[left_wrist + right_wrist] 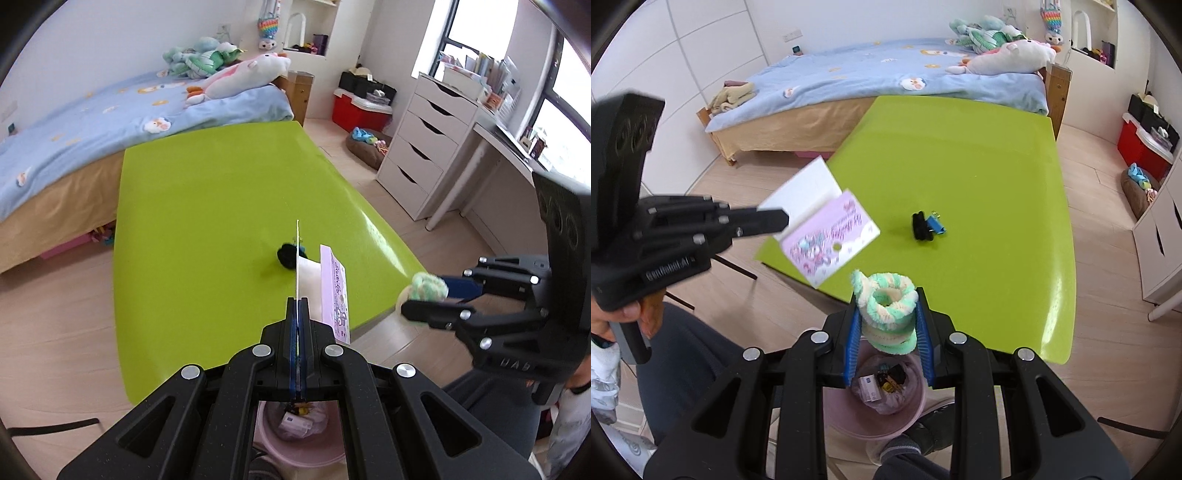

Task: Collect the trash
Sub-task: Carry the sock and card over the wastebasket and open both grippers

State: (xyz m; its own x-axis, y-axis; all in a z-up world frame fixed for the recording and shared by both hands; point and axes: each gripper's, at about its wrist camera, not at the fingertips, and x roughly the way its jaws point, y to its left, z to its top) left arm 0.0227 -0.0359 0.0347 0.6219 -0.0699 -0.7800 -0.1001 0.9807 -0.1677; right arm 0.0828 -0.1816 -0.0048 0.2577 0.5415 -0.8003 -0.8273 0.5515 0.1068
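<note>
My left gripper (297, 301) is shut on the white flap of a folded pink-and-white card (334, 291), held edge-on above the near edge of the green table (207, 206). In the right wrist view the left gripper (785, 221) carries this card (831, 229) off the table's left corner. My right gripper (888, 295) is shut on a fluffy green-and-white fabric ring (890, 301), which also shows in the left wrist view (428, 286). Below both grippers stands a pink bin (846, 424) with several scraps in it. A small black-and-blue item (925, 226) lies on the table.
A bed (74, 140) with blue bedding and plush toys runs along the table's far side. A white drawer unit (424, 147) and a desk (509, 147) stand to the right, with a red box (354, 110) beyond. The person's legs and feet (905, 446) are beside the bin.
</note>
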